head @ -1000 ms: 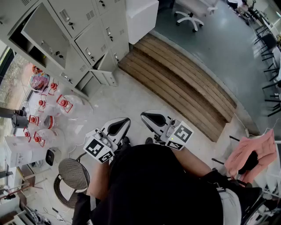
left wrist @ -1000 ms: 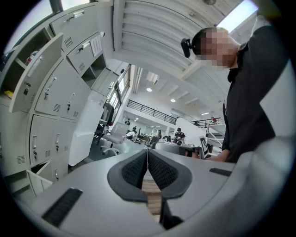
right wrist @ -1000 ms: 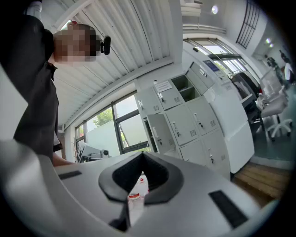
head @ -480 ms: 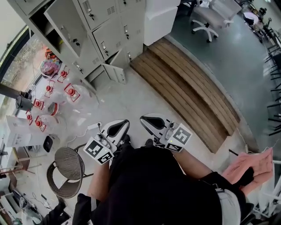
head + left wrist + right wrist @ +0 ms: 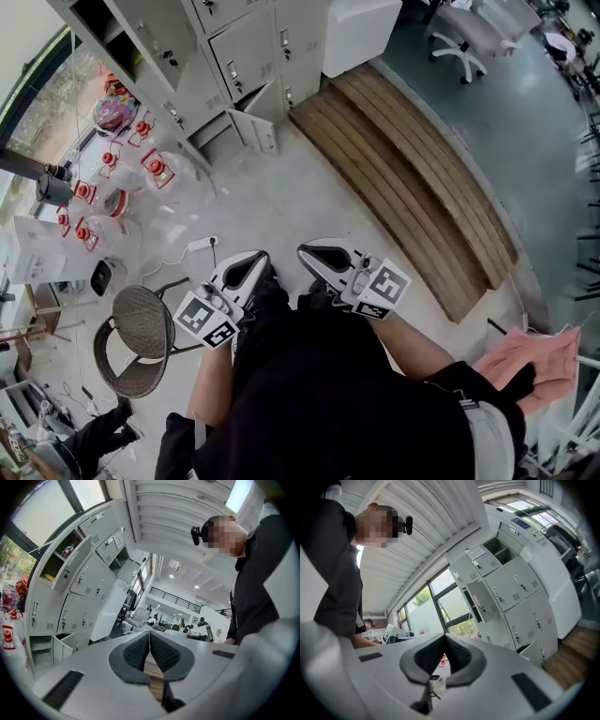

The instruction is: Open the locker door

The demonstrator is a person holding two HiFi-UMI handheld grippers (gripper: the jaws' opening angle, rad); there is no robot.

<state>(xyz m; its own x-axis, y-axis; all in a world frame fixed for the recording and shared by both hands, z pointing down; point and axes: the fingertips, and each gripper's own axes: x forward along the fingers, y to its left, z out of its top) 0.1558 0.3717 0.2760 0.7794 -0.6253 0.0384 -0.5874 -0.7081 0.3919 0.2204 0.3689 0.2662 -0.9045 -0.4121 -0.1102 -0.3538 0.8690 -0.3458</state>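
Observation:
A bank of grey lockers stands at the top left of the head view, well away from both grippers. One upper door hangs open and a small bottom door stands ajar. My left gripper and right gripper are held side by side close to the person's body, both shut and empty. In the left gripper view the lockers rise at the left beyond the closed tips. The right gripper view has the lockers at the right, past its closed tips.
A wooden step runs diagonally across the concrete floor right of the lockers. Clear jars with red caps lie at the left, a round stool below them. A white cabinet and an office chair stand at the top.
In the head view the lockers and floor have slid up and to the right, and the stool has come further into view. Both grippers stay shut, side by side.

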